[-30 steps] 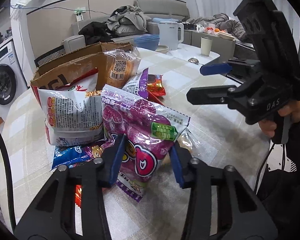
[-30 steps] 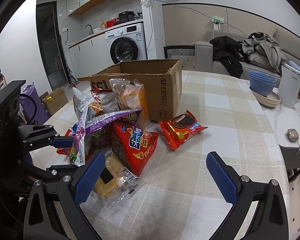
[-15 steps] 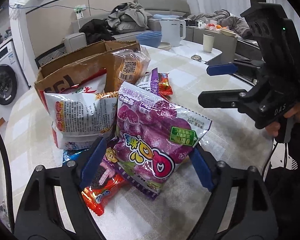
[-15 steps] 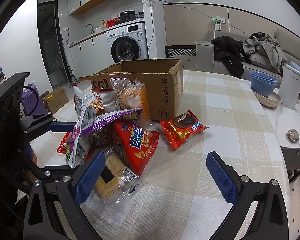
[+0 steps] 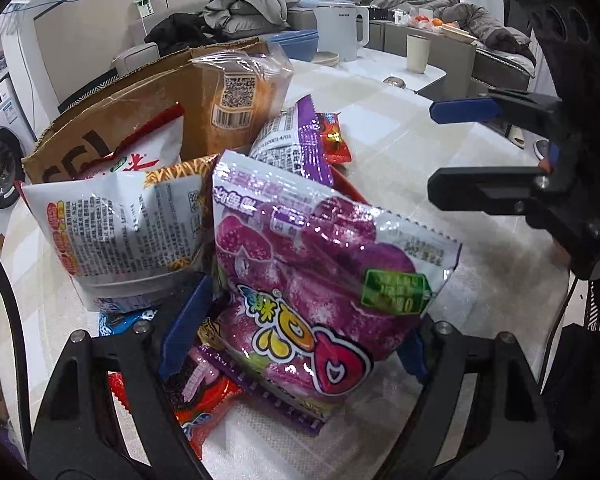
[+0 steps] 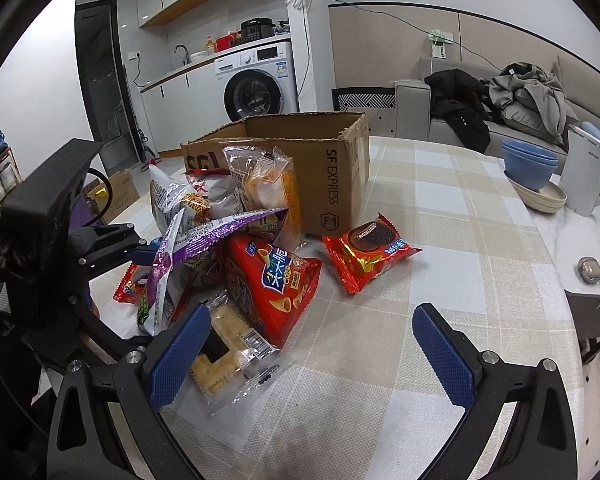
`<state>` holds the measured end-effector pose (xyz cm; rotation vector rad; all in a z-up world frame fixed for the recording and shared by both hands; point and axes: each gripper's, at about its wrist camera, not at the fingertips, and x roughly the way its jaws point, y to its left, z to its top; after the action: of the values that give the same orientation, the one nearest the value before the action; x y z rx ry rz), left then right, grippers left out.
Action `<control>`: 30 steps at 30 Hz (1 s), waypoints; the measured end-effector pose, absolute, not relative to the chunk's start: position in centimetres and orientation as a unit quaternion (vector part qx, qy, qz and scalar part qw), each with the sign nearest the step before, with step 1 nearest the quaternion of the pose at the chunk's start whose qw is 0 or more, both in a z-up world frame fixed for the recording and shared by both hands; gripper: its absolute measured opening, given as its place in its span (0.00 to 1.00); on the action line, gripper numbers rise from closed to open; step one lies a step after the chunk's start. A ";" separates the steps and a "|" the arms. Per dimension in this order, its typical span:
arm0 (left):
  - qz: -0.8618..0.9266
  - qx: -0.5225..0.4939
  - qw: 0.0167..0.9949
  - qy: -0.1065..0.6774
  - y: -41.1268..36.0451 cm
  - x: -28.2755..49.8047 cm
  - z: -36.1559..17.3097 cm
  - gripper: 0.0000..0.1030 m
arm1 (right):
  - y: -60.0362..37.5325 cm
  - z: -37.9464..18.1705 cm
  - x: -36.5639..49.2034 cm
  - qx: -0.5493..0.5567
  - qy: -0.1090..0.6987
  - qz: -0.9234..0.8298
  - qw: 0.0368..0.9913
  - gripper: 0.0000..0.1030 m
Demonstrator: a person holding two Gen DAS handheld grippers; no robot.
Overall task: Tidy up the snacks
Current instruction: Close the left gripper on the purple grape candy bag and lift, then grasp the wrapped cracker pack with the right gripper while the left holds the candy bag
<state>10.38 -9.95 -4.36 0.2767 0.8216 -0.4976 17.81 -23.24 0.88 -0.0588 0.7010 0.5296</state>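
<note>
A purple snack bag (image 5: 320, 280) lies tilted on a pile of snacks in front of the cardboard box (image 5: 112, 120). My left gripper (image 5: 296, 340) stands open around the bag's lower end, its blue pads apart from the bag's sides. Under and beside the purple bag are a white noodle bag (image 5: 120, 228) and a red cookie pack (image 5: 204, 400). In the right wrist view, my right gripper (image 6: 312, 356) is open above the tablecloth with nothing between its pads. Its left finger hangs over a clear cracker pack (image 6: 228, 344). A red chips bag (image 6: 272, 284) and another red cookie pack (image 6: 368, 252) lie ahead of it.
The open-topped box (image 6: 332, 184) stands at the table's far side. A white kettle (image 6: 588, 176) and stacked blue bowls (image 6: 530, 164) sit on a marble top at the right, with a cup (image 5: 418, 52) further along. The tablecloth right of the pile is bare.
My left jaws have opened off the purple bag, which now rests on the pile, and the gripper has moved in closer and lower. The right gripper has stayed still.
</note>
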 end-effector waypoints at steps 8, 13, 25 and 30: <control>-0.227 0.099 0.887 0.389 -8.3 10.5 -4.2 0.43 | -23.3 0.8 17.9 -0.027 0.340 0.257 0.904 1.00; -0.209 0.075 0.904 0.366 -6.8 9.1 -3.0 0.18 | -23.1 0.6 17.9 -0.026 0.344 0.261 0.902 1.00; -0.171 0.060 0.926 0.331 -4.3 5.0 -1.0 0.14 | -20.6 -0.8 17.8 -0.040 0.380 0.306 0.872 1.00; -0.162 0.054 0.930 0.326 -4.2 4.5 -0.8 0.14 | -18.9 -2.1 17.7 -0.053 0.401 0.326 0.854 1.00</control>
<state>4.51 -4.24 -0.79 0.1113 0.6674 -0.3316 17.69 -18.94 -2.07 -0.1119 0.8438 0.6861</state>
